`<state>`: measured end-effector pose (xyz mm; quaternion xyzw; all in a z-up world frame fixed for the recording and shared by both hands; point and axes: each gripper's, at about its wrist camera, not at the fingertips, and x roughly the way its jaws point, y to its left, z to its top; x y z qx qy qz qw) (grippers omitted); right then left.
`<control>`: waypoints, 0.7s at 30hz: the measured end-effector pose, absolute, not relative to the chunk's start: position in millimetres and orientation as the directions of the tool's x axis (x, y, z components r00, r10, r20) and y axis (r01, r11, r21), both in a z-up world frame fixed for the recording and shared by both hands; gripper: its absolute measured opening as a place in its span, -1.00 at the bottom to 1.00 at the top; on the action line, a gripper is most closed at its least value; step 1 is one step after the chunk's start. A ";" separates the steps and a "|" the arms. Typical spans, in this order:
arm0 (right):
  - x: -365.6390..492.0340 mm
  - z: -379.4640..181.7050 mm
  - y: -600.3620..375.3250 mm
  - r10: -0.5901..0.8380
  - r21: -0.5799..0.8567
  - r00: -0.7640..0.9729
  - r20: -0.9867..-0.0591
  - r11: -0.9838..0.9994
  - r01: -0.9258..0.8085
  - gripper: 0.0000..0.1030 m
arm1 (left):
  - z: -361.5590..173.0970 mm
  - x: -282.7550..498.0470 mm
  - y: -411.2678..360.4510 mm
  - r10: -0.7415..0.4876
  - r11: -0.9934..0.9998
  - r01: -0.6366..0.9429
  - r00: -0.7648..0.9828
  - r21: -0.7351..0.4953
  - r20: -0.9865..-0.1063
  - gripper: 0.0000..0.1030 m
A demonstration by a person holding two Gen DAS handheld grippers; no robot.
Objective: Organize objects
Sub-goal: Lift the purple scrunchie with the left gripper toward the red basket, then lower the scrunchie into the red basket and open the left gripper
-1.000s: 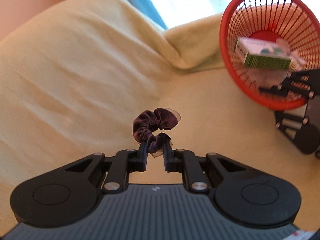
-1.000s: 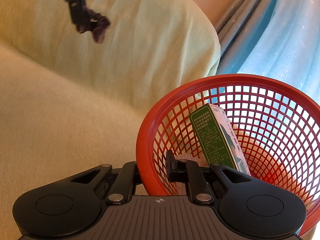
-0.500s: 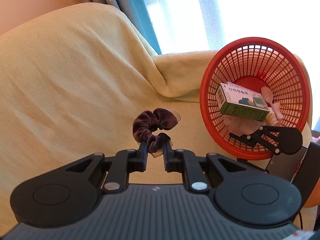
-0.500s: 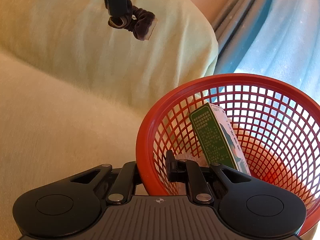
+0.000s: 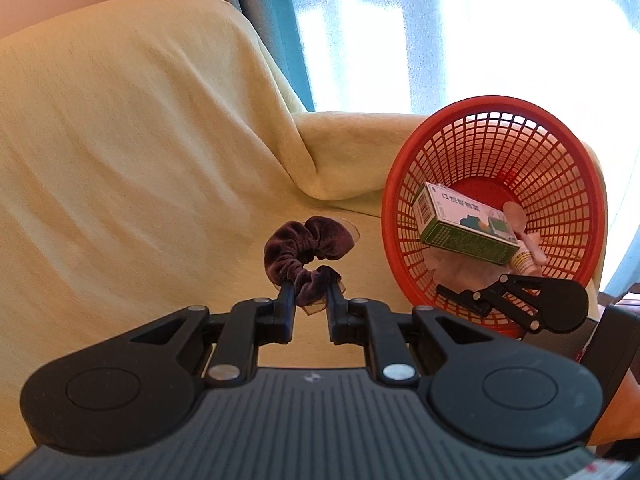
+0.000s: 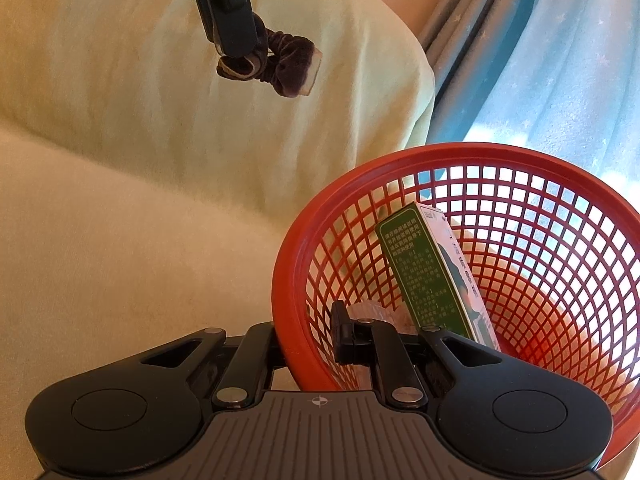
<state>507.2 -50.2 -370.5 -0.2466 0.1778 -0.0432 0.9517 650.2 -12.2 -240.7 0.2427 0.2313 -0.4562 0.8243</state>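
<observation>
Fingers (image 5: 286, 300) of my left gripper (image 5: 311, 298) pinch a dark velvet scrunchie (image 5: 306, 248), held clear above the yellow-draped sofa (image 5: 120, 160). To its right, well apart, sits the red basket (image 5: 592, 184), tipped toward it; my right gripper (image 6: 308, 332) clamps the near rim, jaws tight. A green box (image 5: 464, 228) lies inside. My left hand is nearer; the drop lies rightward.

Seen from the right wrist, the left tool (image 6: 236, 54) with its purple scrunchie (image 6: 280, 68) now hangs farther right and lower in view, nearer the red basket (image 6: 304, 248). From the left wrist, the basket (image 5: 404, 184) now sits lower and more upright, with more bright curtain (image 5: 440, 40) above it.
</observation>
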 end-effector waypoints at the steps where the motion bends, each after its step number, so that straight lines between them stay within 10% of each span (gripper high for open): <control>1: 506.2 -368.7 -51.8 -0.167 -0.480 0.931 -0.324 0.877 -0.010 -0.86 | -240.9 649.4 -12.6 -0.641 0.463 0.866 0.473 0.188 -0.604 -0.76; 21: 475.9 -306.2 -52.0 -0.030 -0.385 0.877 -0.480 0.905 -0.180 -0.96 | -225.1 639.5 -24.6 -0.666 0.445 0.891 0.393 0.085 -0.634 -0.76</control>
